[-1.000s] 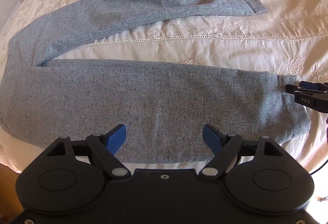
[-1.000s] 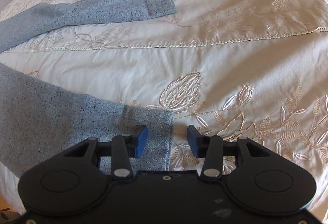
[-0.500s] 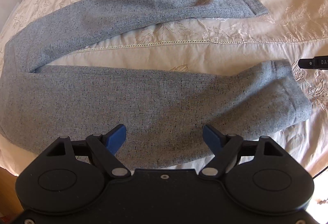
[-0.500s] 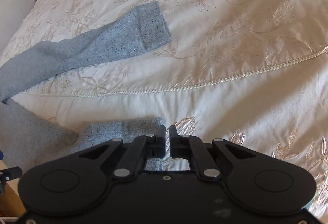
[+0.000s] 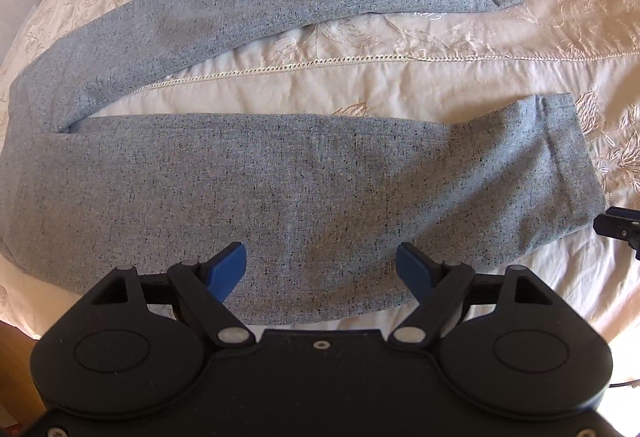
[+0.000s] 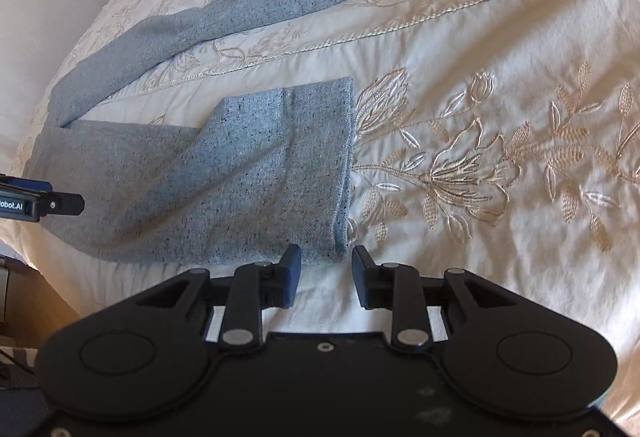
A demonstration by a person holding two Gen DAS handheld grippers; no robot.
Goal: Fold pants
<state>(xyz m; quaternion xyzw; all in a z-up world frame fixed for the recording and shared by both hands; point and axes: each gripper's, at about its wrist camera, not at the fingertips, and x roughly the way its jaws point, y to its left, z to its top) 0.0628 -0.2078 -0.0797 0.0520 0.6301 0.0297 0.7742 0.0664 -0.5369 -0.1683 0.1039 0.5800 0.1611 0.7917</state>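
Released, pants (image 6: 224, 173) hem lies flat; right gripper (image 6: 326, 265) opening.

White lettering "obot.AI", its start cut by the frame edge, stands on the black side of the left gripper (image 6: 40, 203), far left of the right gripper (image 6: 326, 277).

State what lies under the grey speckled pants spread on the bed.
Under the grey speckled pants lies the cream embroidered bedspread, showing between the two legs and around them. Whatever pattern or seam runs directly beneath the fabric is covered.
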